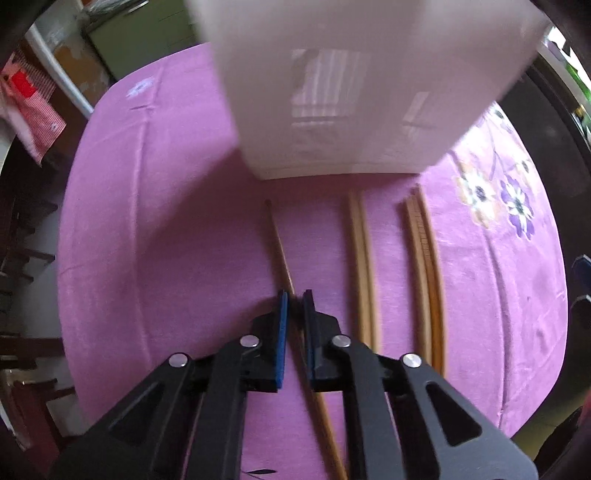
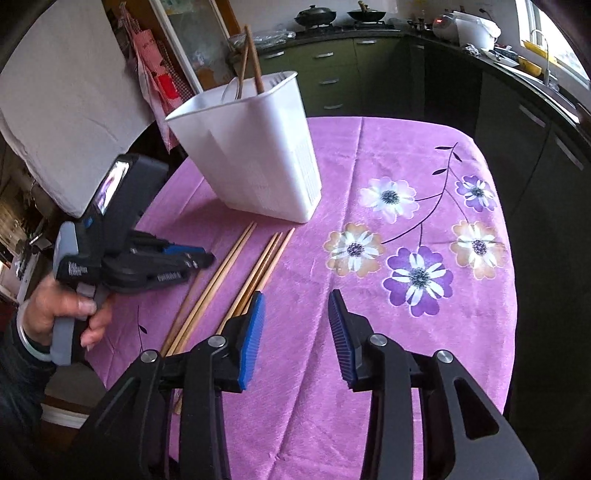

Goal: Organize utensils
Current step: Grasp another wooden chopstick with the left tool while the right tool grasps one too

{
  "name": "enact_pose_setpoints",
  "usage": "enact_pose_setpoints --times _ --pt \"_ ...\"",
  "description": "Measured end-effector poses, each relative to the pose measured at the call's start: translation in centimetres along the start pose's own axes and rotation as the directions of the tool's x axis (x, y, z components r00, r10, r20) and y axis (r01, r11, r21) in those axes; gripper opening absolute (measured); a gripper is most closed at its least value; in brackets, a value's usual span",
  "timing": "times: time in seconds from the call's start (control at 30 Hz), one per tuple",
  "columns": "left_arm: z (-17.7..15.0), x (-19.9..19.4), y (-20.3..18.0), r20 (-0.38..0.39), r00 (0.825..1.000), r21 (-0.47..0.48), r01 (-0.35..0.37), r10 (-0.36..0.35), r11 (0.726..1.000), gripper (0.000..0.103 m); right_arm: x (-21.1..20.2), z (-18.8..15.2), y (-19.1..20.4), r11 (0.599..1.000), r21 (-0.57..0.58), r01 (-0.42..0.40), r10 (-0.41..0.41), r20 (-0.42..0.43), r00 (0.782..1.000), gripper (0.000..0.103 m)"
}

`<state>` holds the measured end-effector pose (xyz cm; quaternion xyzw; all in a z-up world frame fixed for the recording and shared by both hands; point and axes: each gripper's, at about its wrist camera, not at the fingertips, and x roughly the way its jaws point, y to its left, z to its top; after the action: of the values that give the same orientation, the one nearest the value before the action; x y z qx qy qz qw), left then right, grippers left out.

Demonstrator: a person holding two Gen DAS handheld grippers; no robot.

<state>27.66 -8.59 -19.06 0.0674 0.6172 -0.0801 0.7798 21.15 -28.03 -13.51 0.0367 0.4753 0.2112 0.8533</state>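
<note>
My left gripper (image 1: 294,295) points steeply down at the purple tablecloth and is shut on one light wooden chopstick (image 1: 280,251), which runs between its blue pads toward the white utensil holder (image 1: 351,92). Two more chopstick pairs (image 1: 360,258) (image 1: 424,266) lie to its right. In the right wrist view a hand (image 2: 62,310) holds the left gripper (image 2: 207,258) over the leftmost chopsticks (image 2: 229,266). My right gripper (image 2: 297,295) is open above bare cloth, its left pad beside the near ends of the chopsticks (image 2: 266,266). Two dark chopsticks (image 2: 255,62) stand in the holder (image 2: 251,158).
The table (image 2: 424,350) carries a purple floral cloth and drops off at the right and near edges. A white cloth (image 2: 74,110) hangs at the left. Green kitchen cabinets (image 2: 354,74) and a counter with pans and a rice cooker (image 2: 469,26) stand behind.
</note>
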Motion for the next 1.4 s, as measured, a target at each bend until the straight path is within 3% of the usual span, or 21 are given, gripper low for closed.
enact_pose_setpoints --times 0.13,0.27,0.4,0.5,0.63,0.93,1.2,1.4 --pt "-0.4 -0.5 1.3 0.031 0.999 -0.032 0.038 -0.037 0.999 0.006 1.3 0.4 0.3 1.0 -0.001 0.0 0.0 -0.029 1.0 0.038" --pt "-1.3 -3.0 2.6 0.141 0.987 -0.053 0.081 -0.073 0.995 0.005 2.9 0.7 0.3 1.0 0.01 0.0 0.001 -0.062 0.998 0.038" --pt "-2.6 -7.1 3.5 0.286 0.955 -0.058 0.098 -0.078 0.993 0.005 5.0 1.2 0.3 0.999 0.038 0.014 -0.011 -0.087 0.996 0.038" --pt "-3.9 -9.8 4.2 0.38 0.922 -0.055 0.103 -0.075 0.993 0.005 6.5 1.6 0.3 0.998 0.064 0.012 -0.006 -0.102 0.995 0.023" --pt "-5.4 -12.2 4.7 0.46 0.886 -0.044 0.093 -0.063 0.995 0.005 8.6 2.3 0.7 0.996 0.084 0.013 -0.001 -0.133 0.991 0.02" --pt "-9.1 -13.6 4.7 0.521 0.851 -0.001 0.082 -0.07 0.997 0.005 11.1 3.4 2.3 0.995 0.074 0.066 -0.052 -0.181 0.982 0.015" --pt "-9.7 -14.1 5.6 0.536 0.84 0.019 0.087 -0.084 0.996 0.005 12.4 3.4 4.3 0.991 0.059 0.12 -0.106 -0.202 0.974 0.015" --pt "-10.0 -14.4 5.7 0.539 0.838 0.02 0.093 -0.089 0.996 0.006 13.3 2.8 6.8 0.98 -0.029 0.199 -0.201 -0.193 0.96 0.01"
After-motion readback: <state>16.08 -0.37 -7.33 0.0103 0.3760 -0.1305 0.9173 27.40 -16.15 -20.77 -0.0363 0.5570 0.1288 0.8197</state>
